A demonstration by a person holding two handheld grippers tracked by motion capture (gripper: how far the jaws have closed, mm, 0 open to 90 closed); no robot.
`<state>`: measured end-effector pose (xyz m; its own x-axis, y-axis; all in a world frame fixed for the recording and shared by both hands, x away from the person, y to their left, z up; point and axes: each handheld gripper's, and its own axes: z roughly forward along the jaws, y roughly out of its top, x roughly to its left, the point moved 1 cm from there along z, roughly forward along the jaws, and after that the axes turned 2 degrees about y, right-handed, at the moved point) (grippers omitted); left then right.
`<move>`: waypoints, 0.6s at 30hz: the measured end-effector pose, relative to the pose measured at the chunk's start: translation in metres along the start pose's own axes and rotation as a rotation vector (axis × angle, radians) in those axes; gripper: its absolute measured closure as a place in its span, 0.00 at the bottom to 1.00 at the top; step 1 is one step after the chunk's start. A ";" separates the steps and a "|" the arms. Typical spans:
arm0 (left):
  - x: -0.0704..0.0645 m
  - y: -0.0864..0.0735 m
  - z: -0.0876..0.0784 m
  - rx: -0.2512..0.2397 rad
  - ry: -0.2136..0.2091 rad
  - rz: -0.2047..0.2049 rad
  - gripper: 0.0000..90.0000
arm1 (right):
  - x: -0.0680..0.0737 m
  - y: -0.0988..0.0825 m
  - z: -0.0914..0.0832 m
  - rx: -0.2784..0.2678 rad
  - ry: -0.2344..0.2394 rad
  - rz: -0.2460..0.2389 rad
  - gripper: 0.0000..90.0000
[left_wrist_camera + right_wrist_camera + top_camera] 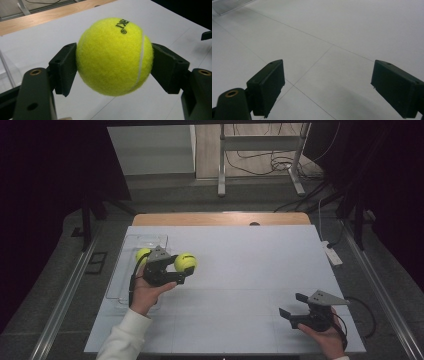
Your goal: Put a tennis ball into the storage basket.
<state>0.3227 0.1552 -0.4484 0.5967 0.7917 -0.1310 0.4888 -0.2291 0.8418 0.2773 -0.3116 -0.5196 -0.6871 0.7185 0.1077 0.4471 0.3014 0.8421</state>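
Your left gripper (186, 267) has a yellow tennis ball (185, 262) clamped between its two black jaws. In the left gripper view the pads (65, 67) press into the felt on both sides of the tennis ball (114, 56), the white seam curves down its right flank, and black printing sits near its top. The ball hangs clear of the white table top (250, 265), with bare surface showing under it.

Taking that held ball as your landmark: a clear plastic tray (131, 242) lies just to its left, along the left edge of the table, and a second yellow tennis ball (142, 254) shows at the tray, right behind the grey plate of your left gripper. Whether that second ball rests inside the tray or against its wall you cannot tell from the high view. Your left hand (145, 292) sits directly below the held ball, the white sleeve (122, 337) running down to the bottom edge.

Well away from the ball, toward the near right corner of the table, your right gripper (290, 304) rests in your right hand (327, 335). Its jaws stand wide apart with nothing between them; the right gripper view has bare white table top (332, 37) with thin grid lines between the pads (268, 85).

Beyond the ball, a strip of wooden table edge (220, 218) runs along the far side.
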 end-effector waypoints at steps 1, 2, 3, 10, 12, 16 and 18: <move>0.002 -0.001 -0.002 -0.001 0.006 -0.003 0.30 | 0.000 0.000 0.000 0.000 0.000 0.000 0.13; 0.002 -0.001 -0.002 -0.001 0.006 -0.003 0.30 | 0.000 0.000 0.000 0.000 0.000 0.000 0.13; 0.003 -0.001 -0.003 -0.002 0.010 -0.006 0.30 | 0.000 0.000 0.000 0.001 -0.001 0.001 0.13; 0.012 -0.004 -0.010 -0.010 0.031 -0.026 0.30 | 0.000 0.000 0.000 0.001 0.000 -0.001 0.13; 0.015 -0.005 -0.012 -0.013 0.042 -0.029 0.30 | 0.000 0.000 0.000 0.000 0.000 -0.001 0.13; 0.019 -0.005 -0.016 -0.021 0.053 -0.040 0.30 | 0.000 0.000 0.000 0.000 0.000 -0.001 0.13; 0.020 -0.005 -0.017 -0.021 0.056 -0.042 0.30 | 0.000 0.000 0.000 0.000 0.000 -0.001 0.13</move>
<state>0.3218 0.1820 -0.4467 0.5391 0.8310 -0.1370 0.4985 -0.1837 0.8472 0.2777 -0.3114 -0.5197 -0.6877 0.7180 0.1071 0.4467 0.3022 0.8421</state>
